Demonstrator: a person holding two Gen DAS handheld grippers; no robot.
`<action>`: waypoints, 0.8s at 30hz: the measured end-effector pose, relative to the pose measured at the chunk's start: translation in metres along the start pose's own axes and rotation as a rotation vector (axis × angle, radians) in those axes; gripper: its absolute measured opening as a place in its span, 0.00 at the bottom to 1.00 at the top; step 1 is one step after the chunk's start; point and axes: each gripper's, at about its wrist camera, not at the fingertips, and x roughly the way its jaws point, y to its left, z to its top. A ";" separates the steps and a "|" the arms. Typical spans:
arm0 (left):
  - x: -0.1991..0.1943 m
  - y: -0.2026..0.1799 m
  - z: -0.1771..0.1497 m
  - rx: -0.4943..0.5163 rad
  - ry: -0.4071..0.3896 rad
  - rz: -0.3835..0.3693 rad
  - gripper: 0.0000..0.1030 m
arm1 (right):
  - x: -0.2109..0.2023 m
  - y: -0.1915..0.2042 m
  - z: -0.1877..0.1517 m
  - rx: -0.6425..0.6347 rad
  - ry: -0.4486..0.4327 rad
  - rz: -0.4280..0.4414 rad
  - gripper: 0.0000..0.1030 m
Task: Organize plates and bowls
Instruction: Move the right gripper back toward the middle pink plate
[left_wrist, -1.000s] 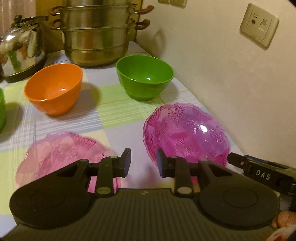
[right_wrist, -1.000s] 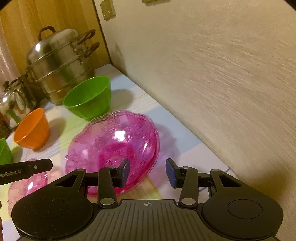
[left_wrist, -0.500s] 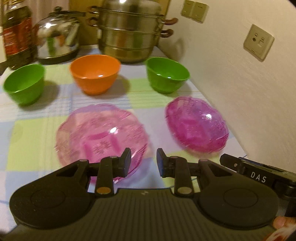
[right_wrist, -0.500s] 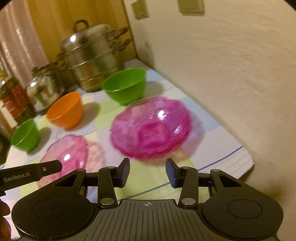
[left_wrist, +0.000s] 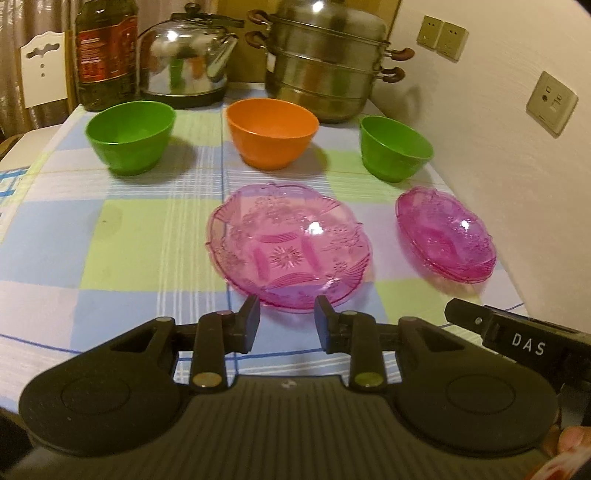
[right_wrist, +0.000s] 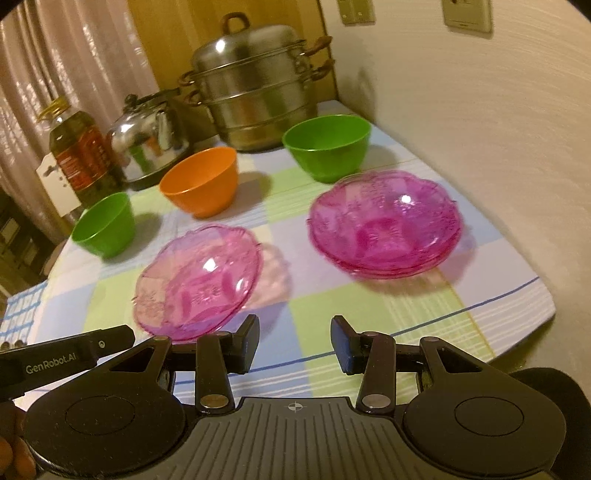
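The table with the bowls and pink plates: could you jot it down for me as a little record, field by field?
Bowls: left green bowl, orange bowl, right green bowl, in a row
Plates: single pink plate; pink plate stack by the wall
Behind: steamer pot, kettle, oil bottle
Surface: checked tablecloth
Left gripper: open, empty
Right gripper: open, empty

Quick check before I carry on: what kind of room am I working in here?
Most likely a home kitchen or dining corner: a stacked stainless steel steamer pot, a shiny metal kettle and a large bottle of cooking oil stand at the back of a checked tablecloth.
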 end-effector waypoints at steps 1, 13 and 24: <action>-0.001 0.002 -0.001 -0.003 -0.002 0.002 0.28 | 0.000 0.003 -0.001 -0.005 0.001 0.002 0.42; -0.006 0.012 -0.002 -0.029 -0.009 0.010 0.29 | -0.002 0.014 -0.005 -0.037 0.010 0.000 0.42; 0.008 0.031 0.002 -0.064 0.002 0.023 0.29 | 0.015 0.023 -0.002 -0.053 0.029 -0.003 0.42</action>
